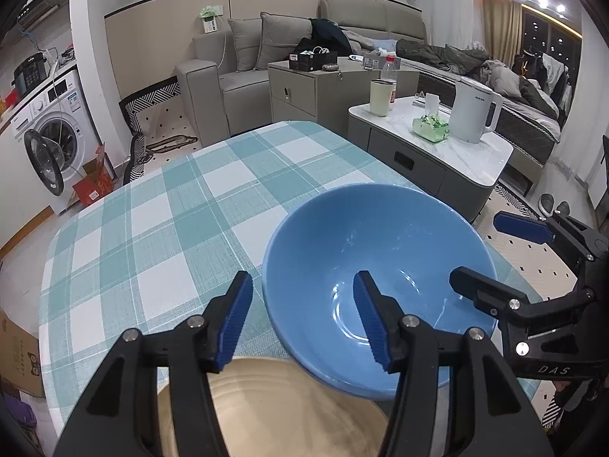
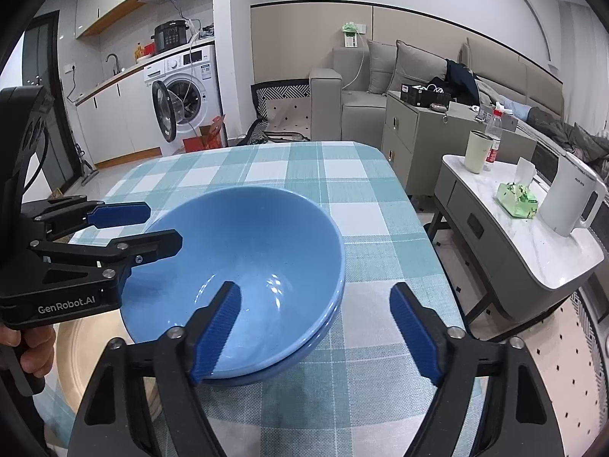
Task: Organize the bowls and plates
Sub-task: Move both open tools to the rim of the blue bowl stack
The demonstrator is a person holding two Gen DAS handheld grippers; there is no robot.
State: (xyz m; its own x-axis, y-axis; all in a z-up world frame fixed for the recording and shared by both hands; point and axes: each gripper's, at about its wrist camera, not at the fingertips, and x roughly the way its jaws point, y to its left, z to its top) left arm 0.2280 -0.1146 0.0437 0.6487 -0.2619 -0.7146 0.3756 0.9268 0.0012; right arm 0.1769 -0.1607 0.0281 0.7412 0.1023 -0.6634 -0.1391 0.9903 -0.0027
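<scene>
Two blue bowls sit nested on the checked desk (image 2: 335, 175): in the right wrist view a second rim shows just under the upper blue bowl (image 2: 243, 251), so the lower blue bowl (image 2: 304, 354) carries it, most likely because stacking like with like is how the crockery is being tidied. The stack stands towards the near right part of the desk, and its near-left edge overlaps or sits just beside a beige plate (image 1: 274, 411), which lies flat at the desk's near edge; whether bowl and plate actually touch I cannot tell. Both grippers flank the stack with jaws released and holding nothing. The left gripper (image 1: 304, 320) straddles the bowl's left wall, one finger outside over the cloth and the other over the inside; the right gripper (image 2: 316, 331) straddles the right wall in the same way, one finger inside, one over the cloth. That mirrored placement reads as either a two-sided lift of the stack in preparation or a let-go after setting the upper bowl down; the pictures do not settle which. The upper bowl is empty, showing only glaze and light reflections, and the plate's visible part is bare too. The lower bowl's inside is hidden. A judgement: with the bowls already together, what remains is placing the stack relative to the plate.
</scene>
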